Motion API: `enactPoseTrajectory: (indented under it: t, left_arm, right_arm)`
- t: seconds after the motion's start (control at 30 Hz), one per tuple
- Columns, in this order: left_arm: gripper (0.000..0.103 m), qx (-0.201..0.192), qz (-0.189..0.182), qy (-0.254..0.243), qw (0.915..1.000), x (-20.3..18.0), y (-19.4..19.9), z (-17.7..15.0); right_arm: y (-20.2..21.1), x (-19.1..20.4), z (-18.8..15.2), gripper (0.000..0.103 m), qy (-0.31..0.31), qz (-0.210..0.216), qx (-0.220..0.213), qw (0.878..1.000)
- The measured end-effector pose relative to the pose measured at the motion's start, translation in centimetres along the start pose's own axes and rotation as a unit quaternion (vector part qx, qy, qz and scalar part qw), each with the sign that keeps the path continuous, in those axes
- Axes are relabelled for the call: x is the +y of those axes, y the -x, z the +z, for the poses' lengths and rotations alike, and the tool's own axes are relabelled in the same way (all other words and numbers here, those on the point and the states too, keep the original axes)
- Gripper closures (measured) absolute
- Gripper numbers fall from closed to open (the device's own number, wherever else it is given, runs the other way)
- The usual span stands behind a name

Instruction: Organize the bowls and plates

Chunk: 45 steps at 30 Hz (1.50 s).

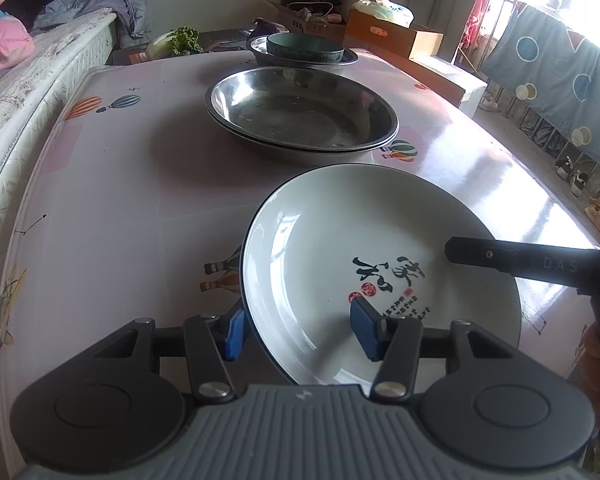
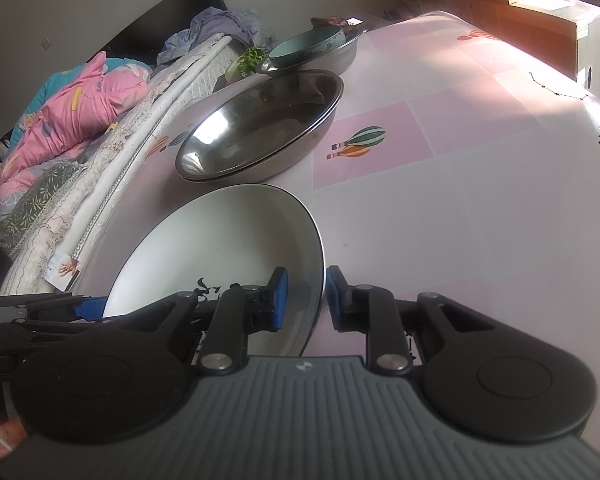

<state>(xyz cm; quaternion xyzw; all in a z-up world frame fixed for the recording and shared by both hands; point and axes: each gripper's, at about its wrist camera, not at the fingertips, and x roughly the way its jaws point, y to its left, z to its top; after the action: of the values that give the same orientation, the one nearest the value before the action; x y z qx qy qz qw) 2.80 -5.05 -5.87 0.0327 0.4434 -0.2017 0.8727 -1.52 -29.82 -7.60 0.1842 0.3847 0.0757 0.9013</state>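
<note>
A white plate (image 1: 340, 240) with black calligraphy sits near the table's front; its black rim (image 2: 236, 240) shows in the right wrist view too. My left gripper (image 1: 300, 332) stands open astride the plate's left rim, one blue pad outside it and one over the inside, neither pressing. My right gripper (image 2: 306, 300) is shut on the plate's right rim, and its upper finger (image 1: 476, 254) reaches in over the plate. Behind the plate are two stacked steel basins (image 1: 300, 120). Farther back, a teal bowl (image 1: 304, 46) rests in another steel basin (image 1: 342, 62).
The table (image 1: 120, 200) wears a pink cloth with balloon prints. A bed (image 1: 20, 92) with pink bedding runs along its left side. Cardboard boxes (image 1: 396, 34) and leafy greens (image 1: 180, 40) lie beyond the far edge. Laundry hangs at the right (image 1: 548, 80).
</note>
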Motion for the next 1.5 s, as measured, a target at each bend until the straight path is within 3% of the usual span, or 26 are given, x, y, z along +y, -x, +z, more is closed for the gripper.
enactPoseTrajectory:
  t: [0.27, 1.5]
  left_arm:
    - [0.047, 0.001, 0.007, -0.002, 1.0, -0.2, -0.2, 0.2]
    - [0.042, 0.005, 0.02, 0.002, 0.9998, -0.7, -0.3, 0.4]
  right_arm:
    - [0.2, 0.7, -0.5, 0.084, 0.027, -0.013, -0.002, 1.0]
    - [0.5, 1.3, -0.9, 0.081, 0.043, -0.018, -0.006, 0.999]
